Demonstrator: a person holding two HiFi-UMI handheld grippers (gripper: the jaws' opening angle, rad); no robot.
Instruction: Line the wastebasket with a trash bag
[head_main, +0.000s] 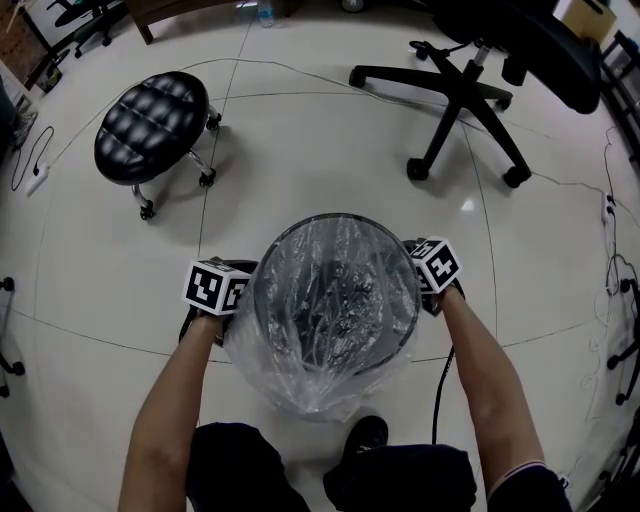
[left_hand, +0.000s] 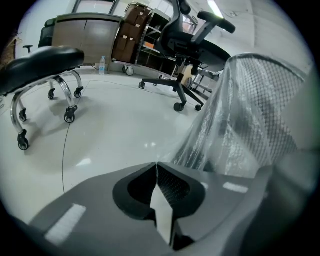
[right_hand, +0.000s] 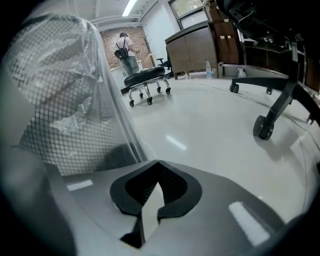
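The black mesh wastebasket (head_main: 335, 217) stands on the floor between my two grippers. A clear trash bag (head_main: 320, 385) sits in it, with its top folded out over the rim and hanging loosely down the outside. My left gripper (head_main: 240, 270) is against the basket's left side and my right gripper (head_main: 412, 247) against its right side. In the left gripper view the jaws (left_hand: 157, 164) are shut, and bag film (left_hand: 210, 140) stretches from their tip up to the basket (left_hand: 265, 100). In the right gripper view the jaws (right_hand: 156, 162) are shut where the film (right_hand: 107, 85) comes down off the mesh (right_hand: 55, 115).
A black padded stool on castors (head_main: 152, 125) stands at the far left and an office chair base (head_main: 470, 90) at the far right. Cables run across the white floor (head_main: 300, 130). A shoe (head_main: 365, 435) of the person holding the grippers is just behind the basket. Another person (right_hand: 125, 50) stands far off.
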